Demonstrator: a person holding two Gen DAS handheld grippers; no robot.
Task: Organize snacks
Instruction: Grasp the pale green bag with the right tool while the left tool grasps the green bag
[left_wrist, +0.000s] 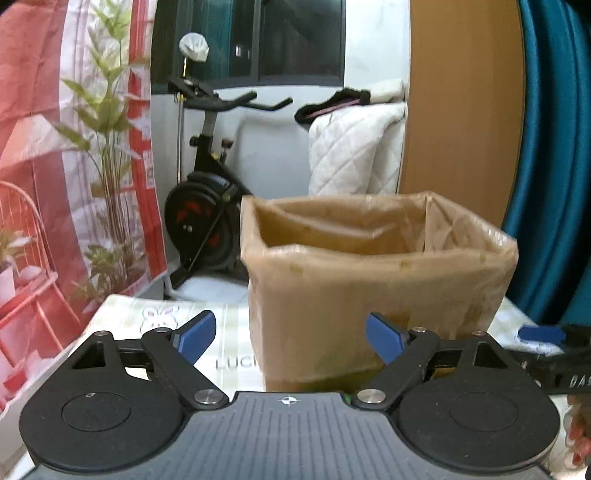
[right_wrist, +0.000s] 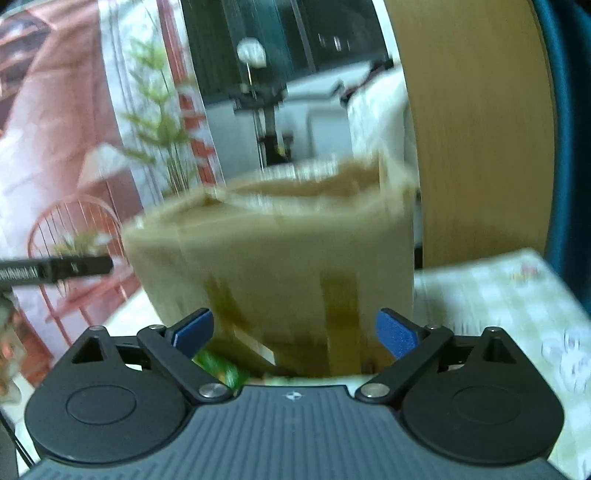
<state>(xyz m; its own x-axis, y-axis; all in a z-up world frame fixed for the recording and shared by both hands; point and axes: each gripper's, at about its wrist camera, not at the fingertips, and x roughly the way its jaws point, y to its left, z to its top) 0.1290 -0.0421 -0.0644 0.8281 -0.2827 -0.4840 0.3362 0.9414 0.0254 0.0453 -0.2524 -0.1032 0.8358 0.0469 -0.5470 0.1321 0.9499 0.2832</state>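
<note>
So on the far left there's a red and white printed backdrop (left_wrist: 44, 155) with a plant on it, then an exercise bike (left_wrist: 207, 192) further back by the window. The left gripper (left_wrist: 290, 338) hangs with its blue pads wide apart and nothing between them, pointing at the brown box (left_wrist: 373, 280), which stands on the checked tablecloth (left_wrist: 147, 317) just ahead. The box is lined with a thin plastic bag folded over its rim (open top, can't see what's inside). Over in the right wrist view it's all pretty blurry, but the right gripper (right_wrist: 295, 334) is spread wide too, empty, with the same box (right_wrist: 273, 266) right in front of it. A green snack packet (right_wrist: 218, 369) peeks out on the table just under its left finger. A wooden panel (left_wrist: 461, 110) stands behind on the right.
</note>
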